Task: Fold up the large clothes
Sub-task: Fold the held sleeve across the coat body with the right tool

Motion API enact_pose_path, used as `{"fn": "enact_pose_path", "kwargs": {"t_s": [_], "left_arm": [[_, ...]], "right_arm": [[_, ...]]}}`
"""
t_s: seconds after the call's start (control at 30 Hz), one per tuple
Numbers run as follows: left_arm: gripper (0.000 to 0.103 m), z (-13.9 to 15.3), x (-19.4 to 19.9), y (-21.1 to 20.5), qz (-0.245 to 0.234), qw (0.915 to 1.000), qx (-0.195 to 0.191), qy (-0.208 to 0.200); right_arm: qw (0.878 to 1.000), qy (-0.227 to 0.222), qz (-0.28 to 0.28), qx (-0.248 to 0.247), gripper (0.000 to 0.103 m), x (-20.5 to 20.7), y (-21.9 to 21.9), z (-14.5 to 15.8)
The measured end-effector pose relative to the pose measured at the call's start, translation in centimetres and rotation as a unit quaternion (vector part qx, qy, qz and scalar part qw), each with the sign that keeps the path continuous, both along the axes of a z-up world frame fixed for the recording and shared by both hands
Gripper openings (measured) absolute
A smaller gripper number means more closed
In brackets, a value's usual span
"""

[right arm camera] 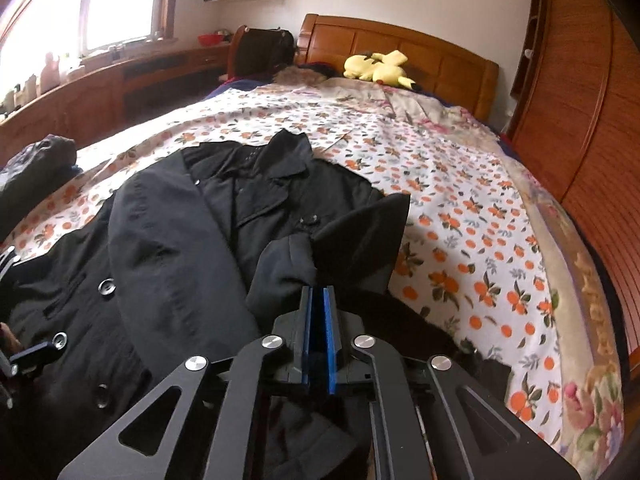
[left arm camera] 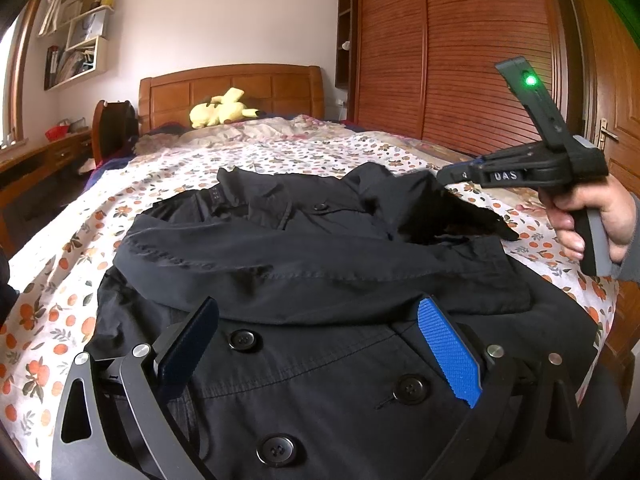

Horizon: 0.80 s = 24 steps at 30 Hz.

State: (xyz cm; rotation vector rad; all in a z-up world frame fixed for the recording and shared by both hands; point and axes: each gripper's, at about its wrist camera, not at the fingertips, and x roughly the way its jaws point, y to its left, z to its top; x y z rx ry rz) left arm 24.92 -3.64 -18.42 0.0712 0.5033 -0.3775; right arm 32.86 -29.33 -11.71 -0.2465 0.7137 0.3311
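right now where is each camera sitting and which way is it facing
Left wrist: low over the black coat, facing the headboard; open left gripper below, right gripper in a hand at right.
Right wrist: above the coat's right side, facing the headboard; right gripper's jaws shut on the sleeve.
Shared: coat, floral bedspread, yellow plush.

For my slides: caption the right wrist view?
Right gripper shut on black coat sleeve, lifted above floral bed.

The black coat (left arm camera: 320,272) runs off the bottom edge of both views, so its hem is unseen. In the left wrist view, the right claw's (left arm camera: 442,176) tips are lost against dark fabric. The shelf (left arm camera: 76,40) contents are too blurred to identify.
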Motion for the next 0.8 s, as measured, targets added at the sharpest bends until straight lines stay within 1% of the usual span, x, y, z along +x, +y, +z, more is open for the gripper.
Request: {"fn": "enact_pose_path", "kwargs": {"t_s": [0.03, 0.07, 0.1, 0.2, 0.27, 0.3, 0.5, 0.6, 0.7, 0.77, 0.8], "left_arm": [[0.1, 0.0, 0.0, 0.0, 0.0, 1.0, -0.001, 0.0], [0.1, 0.1, -0.1, 0.0, 0.0, 1.0, -0.001, -0.001], [0.1, 0.1, -0.1, 0.0, -0.001, 1.0, -0.002, -0.001], [0.1, 0.2, -0.2, 0.1, -0.002, 1.0, -0.003, -0.002], [0.1, 0.2, -0.3, 0.1, -0.003, 1.0, -0.004, -0.003], [0.1, 0.3, -0.3, 0.0, -0.003, 1.0, -0.004, -0.004], [0.1, 0.4, -0.4, -0.1, -0.005, 1.0, -0.004, -0.005], [0.1, 0.4, -0.5, 0.0, -0.005, 1.0, -0.006, -0.005], [0.101, 0.4, -0.5, 0.1, -0.003, 1.0, -0.005, -0.005], [0.1, 0.4, -0.5, 0.2, -0.002, 1.0, -0.004, -0.005], [0.1, 0.4, -0.6, 0.3, -0.002, 1.0, -0.004, -0.005]], "right_arm": [[1.0, -0.002, -0.004, 0.0, 0.027, -0.4, 0.0, 0.1], [1.0, -0.005, -0.003, 0.004, 0.036, -0.8, -0.1, 0.2], [1.0, -0.009, -0.002, 0.008, 0.038, -1.4, -0.3, 0.5], [1.0, -0.017, -0.01, 0.009, 0.04, -2.3, -1.1, 1.1], [0.999, -0.022, -0.027, 0.008, 0.049, -2.2, -2.3, 1.5], [0.999, -0.026, -0.04, 0.006, 0.052, -2.1, -3.1, 1.7], [0.993, -0.019, -0.121, -0.001, 0.055, -0.1, -8.1, 1.4], [0.988, 0.004, -0.157, 0.002, 0.057, 1.1, -10.7, 0.1], [0.983, 0.029, -0.183, 0.009, 0.062, 2.0, -12.4, -1.5], [0.979, 0.044, -0.199, 0.0, 0.07, 2.5, -13.1, -3.0], [0.977, 0.054, -0.206, -0.001, 0.071, 2.7, -13.5, -3.8]]}}
